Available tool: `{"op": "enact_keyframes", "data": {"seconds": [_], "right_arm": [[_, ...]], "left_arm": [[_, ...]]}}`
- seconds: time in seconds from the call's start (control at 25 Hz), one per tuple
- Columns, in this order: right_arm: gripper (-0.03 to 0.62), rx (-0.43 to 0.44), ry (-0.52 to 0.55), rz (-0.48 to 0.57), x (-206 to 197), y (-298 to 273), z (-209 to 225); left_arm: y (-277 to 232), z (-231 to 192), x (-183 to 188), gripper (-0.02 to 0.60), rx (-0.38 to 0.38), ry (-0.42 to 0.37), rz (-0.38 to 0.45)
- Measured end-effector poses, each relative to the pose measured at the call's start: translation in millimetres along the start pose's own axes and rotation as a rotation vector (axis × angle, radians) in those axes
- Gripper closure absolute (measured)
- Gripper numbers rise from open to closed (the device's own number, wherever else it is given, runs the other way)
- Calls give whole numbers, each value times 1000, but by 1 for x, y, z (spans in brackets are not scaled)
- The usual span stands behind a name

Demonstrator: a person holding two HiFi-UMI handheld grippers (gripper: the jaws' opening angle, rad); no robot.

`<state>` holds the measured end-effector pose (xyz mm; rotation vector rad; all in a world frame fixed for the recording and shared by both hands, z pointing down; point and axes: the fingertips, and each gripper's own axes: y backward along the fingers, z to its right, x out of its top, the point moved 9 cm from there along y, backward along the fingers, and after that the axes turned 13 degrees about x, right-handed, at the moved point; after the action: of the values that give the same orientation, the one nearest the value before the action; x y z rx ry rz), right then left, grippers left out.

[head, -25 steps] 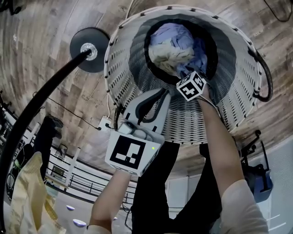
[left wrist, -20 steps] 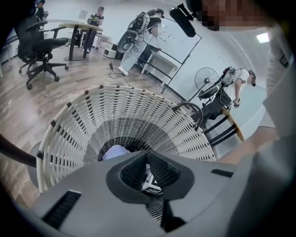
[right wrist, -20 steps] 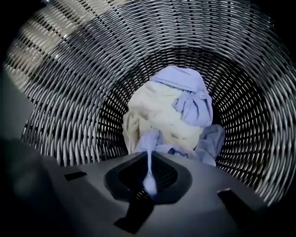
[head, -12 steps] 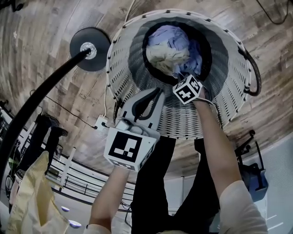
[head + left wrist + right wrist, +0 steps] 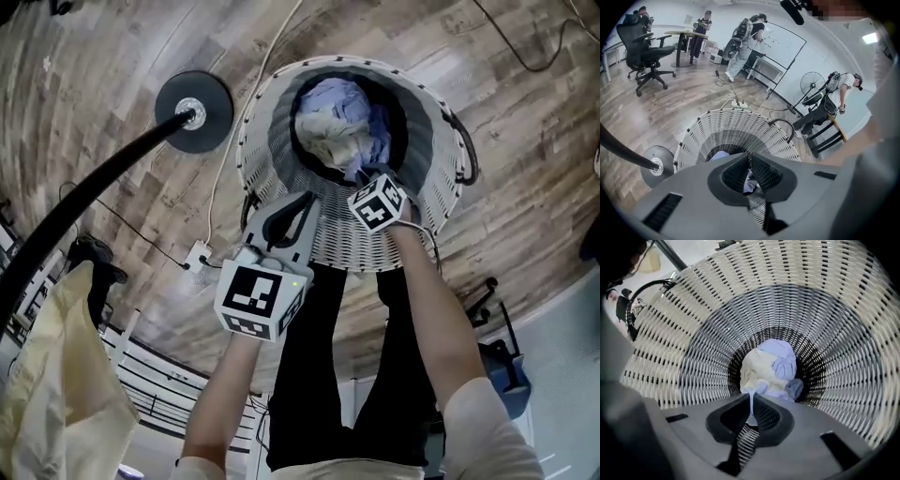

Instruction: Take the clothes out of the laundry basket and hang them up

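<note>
- While you look down in the head view, a black round stand base (image 5: 194,112) sits at upper left, just beside the laundry basket (image 5: 356,242). Its black pole (image 5: 84,202) curves away to the left edge.
- A white power strip (image 5: 198,255) lies on the wood floor (image 5: 112,56) left of centre. A pale yellow garment (image 5: 52,394) fills the lower left corner.
- Woven white wall, darker towards the bottom, closes round your right gripper (image 5: 751,399) on every side in the right gripper view.
- Clothes (image 5: 333,127): a crumpled heap of cream and pale blue fabric at the bottom of the basket, upper centre of the head view.
- Right gripper: your jaws have just been closing and now stand nearly together, pinching a thin fold of pale blue cloth that runs up from the heap.
- Left gripper (image 5: 749,158): your jaws meet at the tips with nothing between them. It hangs over the basket's near wall, lower left of the right gripper, apart from the clothes.
</note>
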<state>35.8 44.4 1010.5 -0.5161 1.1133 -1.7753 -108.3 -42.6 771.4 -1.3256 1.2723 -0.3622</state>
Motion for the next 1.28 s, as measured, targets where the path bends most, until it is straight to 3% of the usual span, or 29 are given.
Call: {"op": "enact_keyframes", "data": {"seconds": [0.76, 1.28], "right_arm": [[571, 9, 27, 141, 18, 168, -75], [571, 15, 171, 262, 40, 287, -123]], "left_arm": [[106, 44, 40, 546, 57, 51, 64], [191, 80, 38, 546, 146, 147, 140]]}}
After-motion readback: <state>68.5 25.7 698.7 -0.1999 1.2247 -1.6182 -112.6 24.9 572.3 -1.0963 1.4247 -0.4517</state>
